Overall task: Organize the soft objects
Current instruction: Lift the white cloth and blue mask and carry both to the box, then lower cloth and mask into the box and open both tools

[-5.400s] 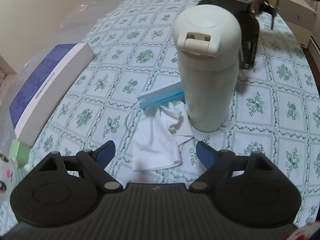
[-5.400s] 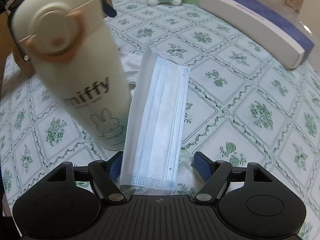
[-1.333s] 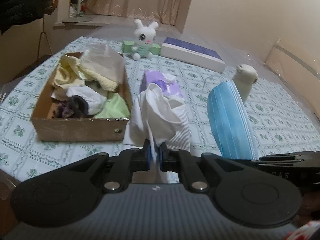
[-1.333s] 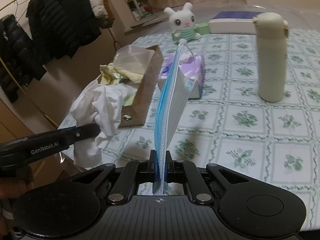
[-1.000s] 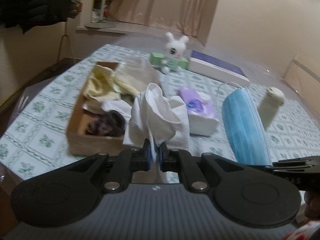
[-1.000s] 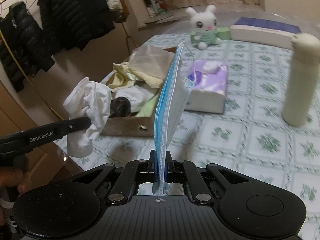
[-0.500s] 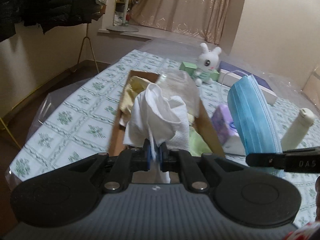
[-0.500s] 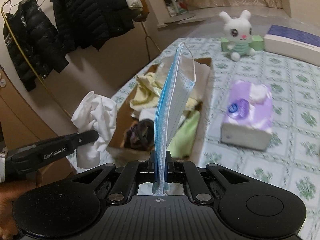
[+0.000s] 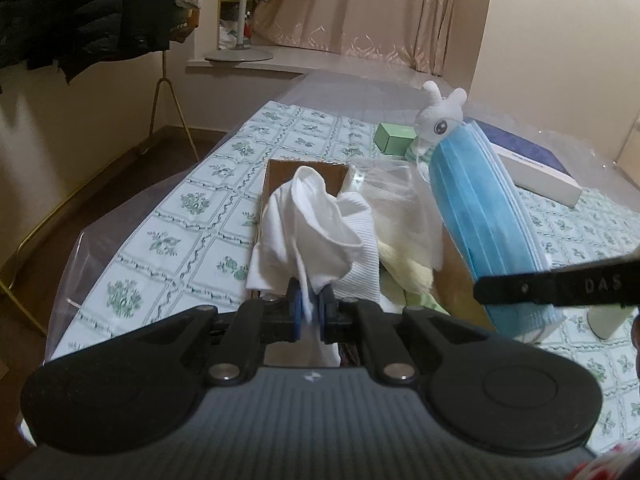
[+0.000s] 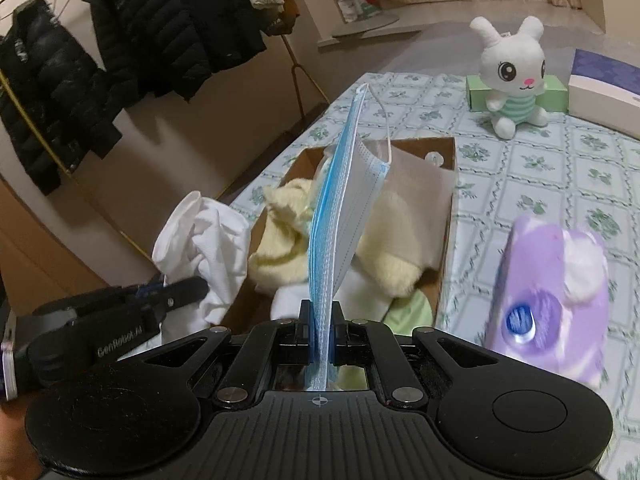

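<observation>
Left gripper (image 9: 308, 312) clamps a crumpled white cloth (image 9: 316, 236), right gripper (image 10: 320, 332) a pleated blue face mask (image 10: 340, 208); both hang above the brown cardboard box (image 10: 448, 216), unreleased.

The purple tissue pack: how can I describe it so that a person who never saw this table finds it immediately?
Start at the brown cardboard box full of soft cloths on the green-patterned tablecloth. The purple tissue pack lies on the cloth just beside the box's long wall, on the side away from the coats. It is the only purple thing, with white tissue poking out of its top.
</observation>
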